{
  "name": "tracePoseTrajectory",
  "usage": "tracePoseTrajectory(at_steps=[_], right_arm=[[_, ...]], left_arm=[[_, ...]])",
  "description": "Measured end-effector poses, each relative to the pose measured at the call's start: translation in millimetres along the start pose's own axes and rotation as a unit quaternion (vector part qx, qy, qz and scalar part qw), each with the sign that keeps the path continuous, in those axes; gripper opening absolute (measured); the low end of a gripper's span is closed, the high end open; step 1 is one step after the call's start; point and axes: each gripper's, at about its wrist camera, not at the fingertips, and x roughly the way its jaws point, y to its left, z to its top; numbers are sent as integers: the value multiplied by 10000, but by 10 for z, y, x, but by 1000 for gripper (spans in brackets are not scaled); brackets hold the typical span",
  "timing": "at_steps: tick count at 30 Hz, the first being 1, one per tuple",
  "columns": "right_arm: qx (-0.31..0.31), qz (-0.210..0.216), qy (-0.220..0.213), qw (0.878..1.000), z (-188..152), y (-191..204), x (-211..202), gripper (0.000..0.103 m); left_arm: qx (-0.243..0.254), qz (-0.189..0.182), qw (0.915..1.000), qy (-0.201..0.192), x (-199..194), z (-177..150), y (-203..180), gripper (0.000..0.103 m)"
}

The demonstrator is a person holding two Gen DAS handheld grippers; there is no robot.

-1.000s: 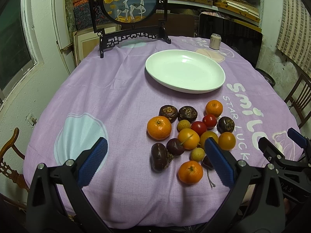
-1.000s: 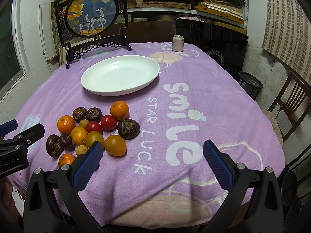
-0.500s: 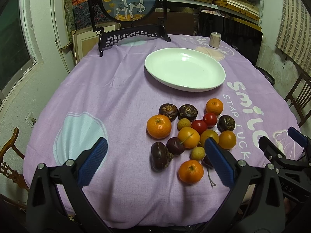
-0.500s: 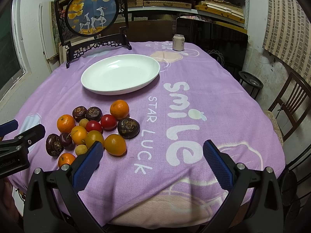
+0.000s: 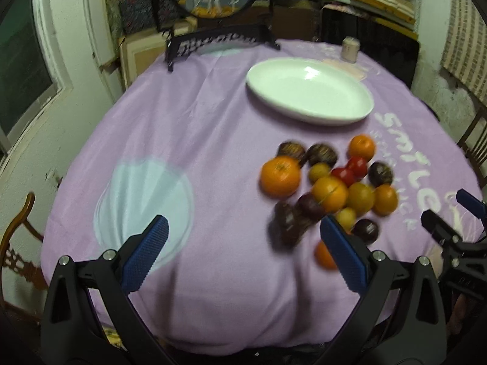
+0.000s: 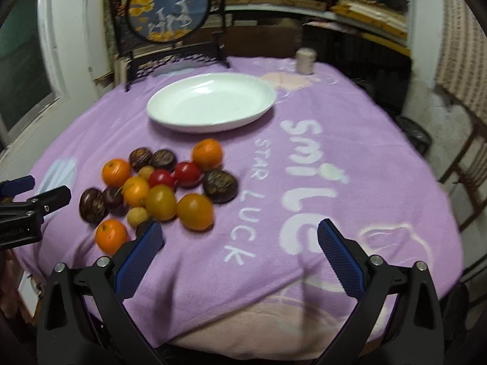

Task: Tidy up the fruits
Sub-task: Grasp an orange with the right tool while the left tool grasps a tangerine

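Both grippers spread wide, holding nothing, above the near table edge.
Fruit (image 6: 158, 188) lay heaped ahead, between left gripper (image 5: 243, 255) and right gripper (image 6: 240, 249); the plate (image 6: 170, 121) beyond it waited bare, presumably to receive it.

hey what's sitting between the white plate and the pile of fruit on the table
Nothing: in the right wrist view, only bare purple tablecloth separates the white plate from the nearest fruit. The left wrist view, though blurred, shows the same.
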Motion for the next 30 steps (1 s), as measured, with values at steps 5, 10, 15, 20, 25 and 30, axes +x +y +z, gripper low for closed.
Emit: tracePoseTrajectory(at_steps=[5,10,15,20,25,30], right_arm=[[-107,647,390,9971,21,66,278,69],[-353,695,609,9951,91,193,623,43],[-195,840,643,9942,80,99,562,35],[-129,672,655,9955,-72,-100,398,35],[-78,676,594,9959,-153,-214,338,35],[-36,734,575,9956,-168,-238,353,36]], left_arm=[[-73,-167,9993,314,92,-139,86,101],[-42,-414,9980,479,130,-204,36,101],[226,-747,9950,618,104,-243,-161,101],[532,-1302,9869,788,128,-290,-415,98],[564,-1133,9882,863,312,-229,-588,63],[632,-976,9904,745,419,-161,-650,62]])
